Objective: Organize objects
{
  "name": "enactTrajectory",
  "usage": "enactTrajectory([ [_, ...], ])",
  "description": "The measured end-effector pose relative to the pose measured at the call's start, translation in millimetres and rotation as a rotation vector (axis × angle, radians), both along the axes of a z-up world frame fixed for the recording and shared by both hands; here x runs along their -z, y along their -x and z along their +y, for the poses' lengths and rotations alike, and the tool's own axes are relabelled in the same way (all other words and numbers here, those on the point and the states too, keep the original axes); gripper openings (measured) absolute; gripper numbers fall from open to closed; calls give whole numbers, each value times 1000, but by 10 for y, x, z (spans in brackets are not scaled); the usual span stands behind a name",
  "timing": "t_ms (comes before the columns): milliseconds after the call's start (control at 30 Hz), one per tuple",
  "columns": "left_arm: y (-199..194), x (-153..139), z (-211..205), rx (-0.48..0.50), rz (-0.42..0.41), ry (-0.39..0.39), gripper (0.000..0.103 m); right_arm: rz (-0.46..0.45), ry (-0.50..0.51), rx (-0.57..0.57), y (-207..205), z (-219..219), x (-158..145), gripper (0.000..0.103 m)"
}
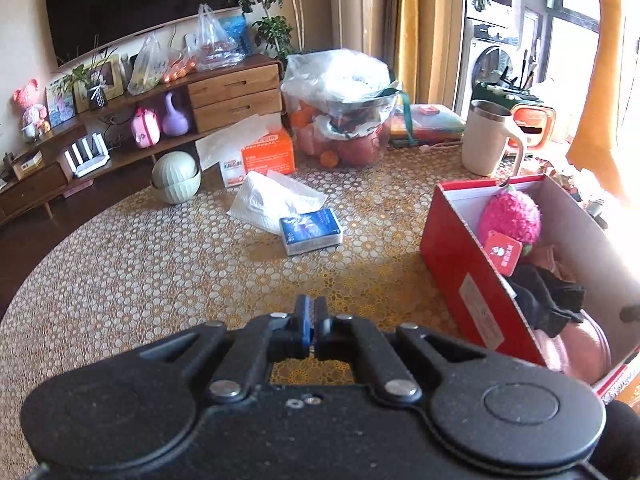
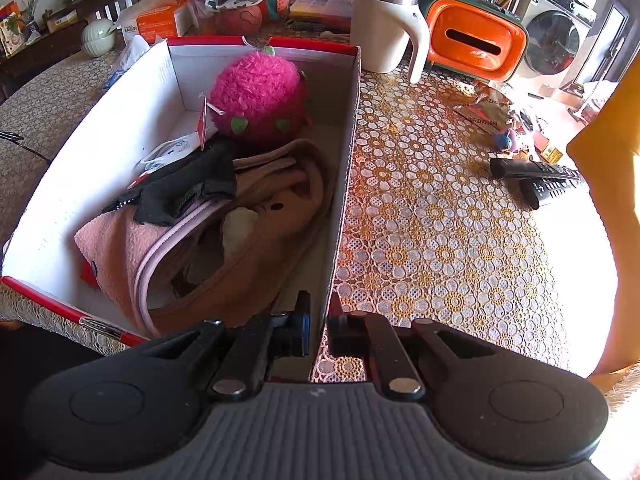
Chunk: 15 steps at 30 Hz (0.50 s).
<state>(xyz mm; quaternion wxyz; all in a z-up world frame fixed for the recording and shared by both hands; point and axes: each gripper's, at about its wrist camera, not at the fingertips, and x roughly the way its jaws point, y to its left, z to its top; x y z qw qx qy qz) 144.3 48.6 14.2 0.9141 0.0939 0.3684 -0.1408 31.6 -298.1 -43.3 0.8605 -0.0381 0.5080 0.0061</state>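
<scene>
Right wrist: hand-held gripper astride box wall (pinched).

left hand-held gripper closed, empty; right hand-held gripper clamped on box wall.

A desk under a flower-patterned lace cloth carries a red cardboard box, a blue card pack touching a white tissue, and a cream mug. Two black remotes lie well apart from the box, beside an orange tissue holder.
</scene>
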Motion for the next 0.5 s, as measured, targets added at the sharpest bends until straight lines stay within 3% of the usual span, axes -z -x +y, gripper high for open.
enactTrajectory([
  [300,104,-484,-493,133,-62,39,0,-10,-17,-3,8,-23,-6,7],
  [500,159,-673,-1083,269,-99,68,0,-14,-25,-2,-6,-34,-1,7],
])
